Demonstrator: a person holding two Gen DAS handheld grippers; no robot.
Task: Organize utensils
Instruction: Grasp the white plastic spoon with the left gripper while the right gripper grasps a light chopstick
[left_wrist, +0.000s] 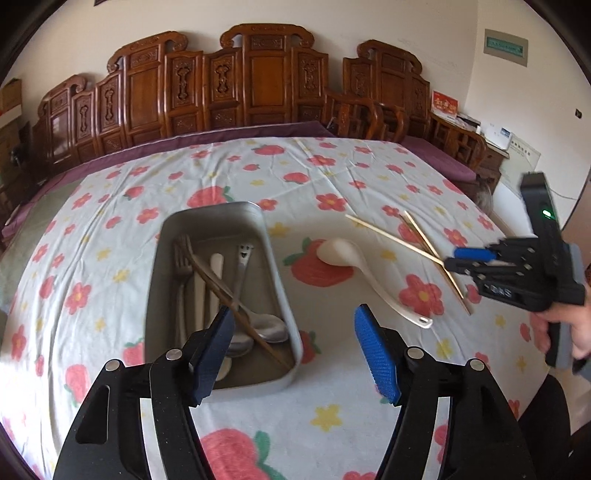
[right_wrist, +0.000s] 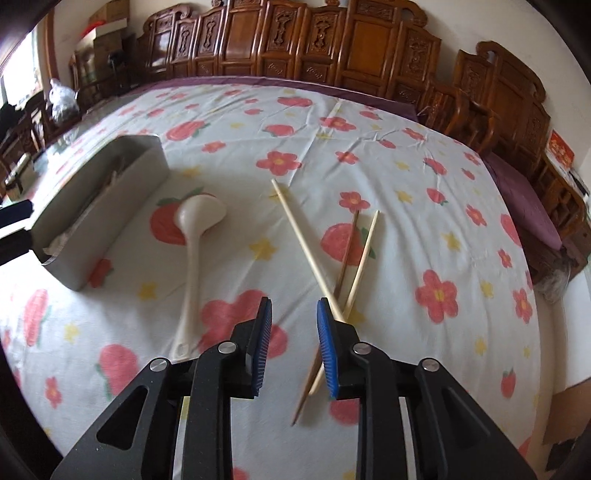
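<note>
A grey rectangular tray (left_wrist: 271, 254) on the floral cloth holds forks, spoons, a white utensil and a dark chopstick (left_wrist: 221, 288). It also shows in the right wrist view (right_wrist: 110, 206) at left. A white ladle (left_wrist: 354, 266) (right_wrist: 194, 240) lies right of the tray. Three chopsticks (left_wrist: 417, 247) (right_wrist: 314, 258) lie crossed further right. My left gripper (left_wrist: 295, 332) is open and empty above the tray's near right corner. My right gripper (right_wrist: 293, 332) (left_wrist: 461, 258) is open and empty, hovering over the near ends of the crossed chopsticks.
The table is covered by a white cloth with red flowers (left_wrist: 332, 417). Carved wooden screens and chairs (left_wrist: 236, 81) stand behind it. A purple cloth (right_wrist: 524, 199) edges the table at right. One pale chopstick (left_wrist: 303, 147) lies at the far edge.
</note>
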